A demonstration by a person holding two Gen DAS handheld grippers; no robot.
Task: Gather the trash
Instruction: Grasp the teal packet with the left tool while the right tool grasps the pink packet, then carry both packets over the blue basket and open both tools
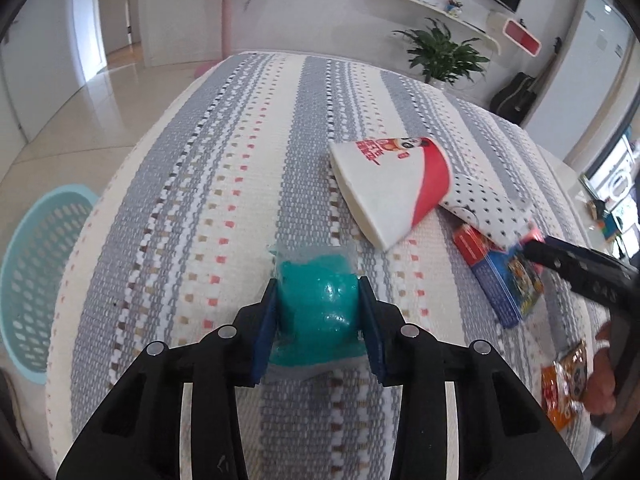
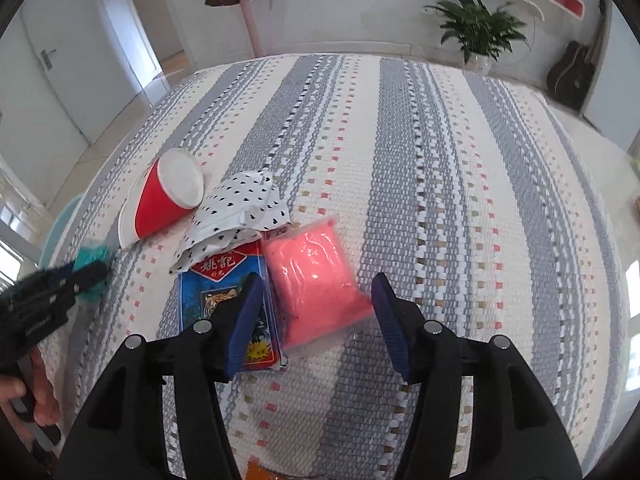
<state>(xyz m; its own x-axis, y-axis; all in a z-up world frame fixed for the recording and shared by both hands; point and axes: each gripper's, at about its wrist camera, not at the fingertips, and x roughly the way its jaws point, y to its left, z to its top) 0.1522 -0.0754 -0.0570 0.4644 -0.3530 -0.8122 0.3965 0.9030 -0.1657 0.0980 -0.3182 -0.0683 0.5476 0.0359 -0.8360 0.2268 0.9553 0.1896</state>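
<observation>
Between the blue pads of the left tool (image 1: pixel 319 322) sits a teal packet (image 1: pixel 316 312), soft and glossy in a clear wrapper, lying on the table (image 1: pixel 192 184) under a striped woven cloth. The pads press against both its sides, so this tool has narrowed onto the packet and looks to be gripping it, though the packet still rests on the cloth. A gentle squeeze should do, since the filling bulges; clamping harder could burst the wrapper. Lifting straight up before swinging away would keep the cloth from dragging.

Ahead of the right tool (image 2: pixel 316 316) lies a pink packet (image 2: pixel 316 284), between the two fingers but touching neither pad, so this tool stands wide and holds nothing. Its left finger hangs over a blue and red card box (image 2: pixel 224 288) that lies just beside the packet. Shifting slightly right before closing would help catch the packet alone.

Beyond that box lie a spotted white wrapper (image 2: pixel 236 216) and a tipped red and white paper cup (image 2: pixel 164 196), both untouched. Off the left tool's left side, down on the floor, stands a pale blue basket (image 1: pixel 40 276), probably where the trash belongs. An orange snack packet (image 1: pixel 564 384) waits near the table's edge.
</observation>
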